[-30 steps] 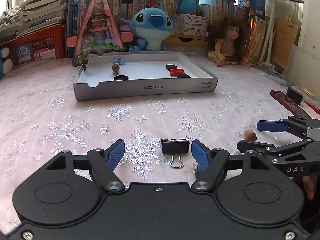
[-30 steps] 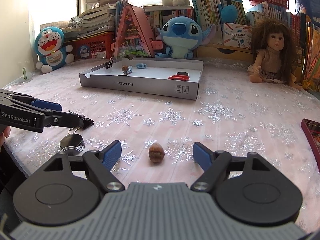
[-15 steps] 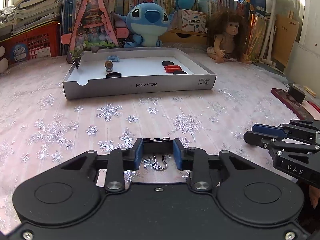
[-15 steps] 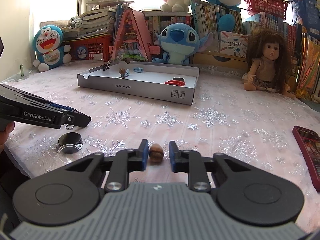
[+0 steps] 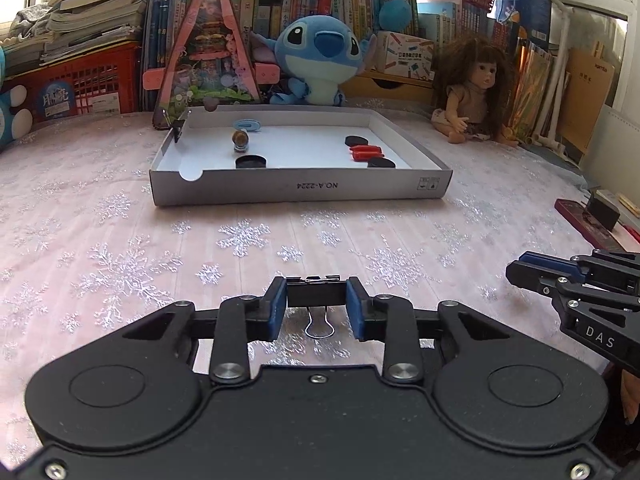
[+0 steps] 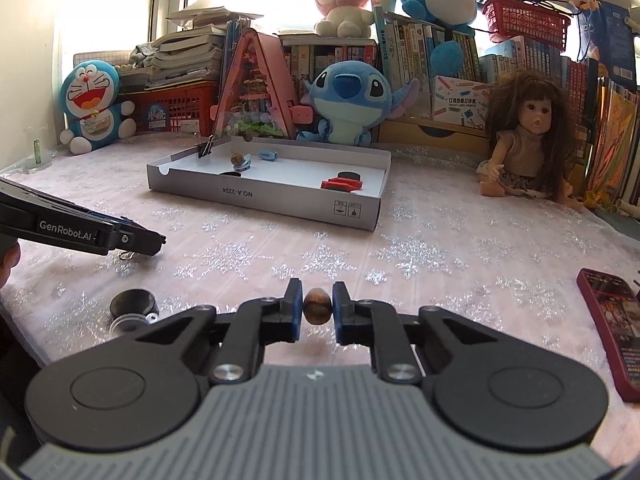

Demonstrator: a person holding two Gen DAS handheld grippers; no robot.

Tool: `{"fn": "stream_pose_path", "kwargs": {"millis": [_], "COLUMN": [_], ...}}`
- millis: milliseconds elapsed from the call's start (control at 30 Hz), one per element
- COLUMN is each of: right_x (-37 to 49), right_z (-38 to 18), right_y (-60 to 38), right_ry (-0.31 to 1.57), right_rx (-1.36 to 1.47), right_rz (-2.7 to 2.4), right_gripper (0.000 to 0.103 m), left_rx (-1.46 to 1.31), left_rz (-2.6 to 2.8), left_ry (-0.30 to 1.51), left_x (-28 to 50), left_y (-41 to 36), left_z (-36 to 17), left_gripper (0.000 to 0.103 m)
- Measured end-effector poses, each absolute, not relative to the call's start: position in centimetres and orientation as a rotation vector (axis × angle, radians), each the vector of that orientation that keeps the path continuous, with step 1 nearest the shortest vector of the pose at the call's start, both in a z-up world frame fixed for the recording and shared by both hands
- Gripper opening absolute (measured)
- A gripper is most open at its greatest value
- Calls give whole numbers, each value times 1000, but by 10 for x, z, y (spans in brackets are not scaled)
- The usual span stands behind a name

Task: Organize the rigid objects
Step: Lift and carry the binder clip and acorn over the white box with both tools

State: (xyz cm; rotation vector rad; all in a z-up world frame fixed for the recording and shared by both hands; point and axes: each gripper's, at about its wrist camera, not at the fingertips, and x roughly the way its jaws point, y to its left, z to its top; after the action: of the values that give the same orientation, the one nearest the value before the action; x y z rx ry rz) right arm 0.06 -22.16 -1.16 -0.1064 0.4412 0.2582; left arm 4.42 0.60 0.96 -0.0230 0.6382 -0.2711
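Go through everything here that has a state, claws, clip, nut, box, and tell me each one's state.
Left claw: shut on the black metal binder clip.
Right claw: shut on the small brown nut, lifted off the cloth.
Shallow white cardboard box: open-topped, holding small items.
Second black binder clip: clamped upright on the box's wall.

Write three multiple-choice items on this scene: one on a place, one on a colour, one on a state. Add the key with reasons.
1. Where does the red piece lie?
A. in the white tray
B. on the tablecloth
C. on the doll

2. What colour is the binder clip held by the left gripper?
A. red
B. black
C. white

3. How are the right gripper's jaws?
A. wide open
B. shut on nothing
C. shut on the brown nut

Key: A, it lies inside the tray walls; B, its body is black; C, both pads press the nut.
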Motion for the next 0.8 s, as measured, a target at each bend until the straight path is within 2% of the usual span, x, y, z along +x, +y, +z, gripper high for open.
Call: {"fn": "stream_pose_path", "kwargs": {"millis": [800], "right_x": [97], "right_z": [29], "right_y": [-227], "right_ry": [418], "right_rx": [26], "right_rz": [186], "right_gripper": [19], "left_rx": [-82], "left_rz": [-162], "left_ry": [520], "left_x": [135], "left_y": [25], "left_z": [58], "left_gripper": [30]}}
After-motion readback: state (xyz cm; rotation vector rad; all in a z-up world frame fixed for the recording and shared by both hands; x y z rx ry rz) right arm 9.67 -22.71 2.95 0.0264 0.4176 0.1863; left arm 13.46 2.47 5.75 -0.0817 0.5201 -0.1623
